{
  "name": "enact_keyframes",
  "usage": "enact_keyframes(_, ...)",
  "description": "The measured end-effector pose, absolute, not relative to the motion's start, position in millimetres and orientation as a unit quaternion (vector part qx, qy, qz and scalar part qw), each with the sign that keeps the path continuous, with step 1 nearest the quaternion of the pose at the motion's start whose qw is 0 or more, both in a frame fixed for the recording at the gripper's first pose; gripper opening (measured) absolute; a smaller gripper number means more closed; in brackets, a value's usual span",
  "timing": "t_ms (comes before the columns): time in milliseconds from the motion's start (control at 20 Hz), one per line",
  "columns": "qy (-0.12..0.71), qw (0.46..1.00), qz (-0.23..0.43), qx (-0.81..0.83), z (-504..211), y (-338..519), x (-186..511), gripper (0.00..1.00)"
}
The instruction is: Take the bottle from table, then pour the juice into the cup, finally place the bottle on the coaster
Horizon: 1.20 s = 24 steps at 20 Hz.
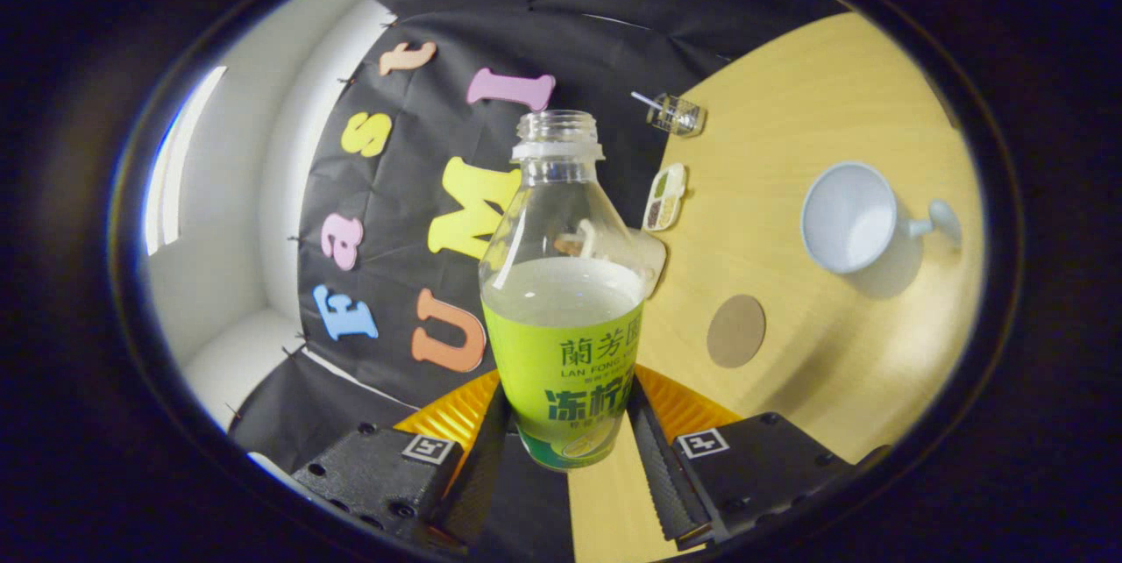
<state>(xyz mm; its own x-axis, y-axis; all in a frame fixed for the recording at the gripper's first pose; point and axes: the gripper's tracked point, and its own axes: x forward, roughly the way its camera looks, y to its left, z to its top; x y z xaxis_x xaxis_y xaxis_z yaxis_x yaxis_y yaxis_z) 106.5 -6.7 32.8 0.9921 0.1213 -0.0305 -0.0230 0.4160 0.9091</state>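
with gripper (568, 440) clamped on uncapped clear plastic bottle with green label (561, 300), could slosh if tipped early. could miss white ceramic cup (848, 217) or round brown coaster (735, 331).

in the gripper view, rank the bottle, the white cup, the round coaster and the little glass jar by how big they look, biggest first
1. Bottle, clamped in the claw; nearness to the camera inflates it.
2. White cup.
3. Coaster.
4. Glass jar, farthest away, so its true size against the coaster is unsure.
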Motion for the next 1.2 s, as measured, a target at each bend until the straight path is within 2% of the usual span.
enact_keyframes(200,0.041,0.909,0.005,0.414,26.6,-27.4,102.0,0.78)
enact_keyframes(500,0.044,0.973,-0.048,0.223,21.4,-51.9,101.4,0.78)
enact_keyframes(800,0.055,0.992,-0.083,0.080,20.7,-47.6,129.2,0.78)
enact_keyframes(1200,0.088,0.990,-0.094,0.059,-16.9,-40.7,198.3,0.79)
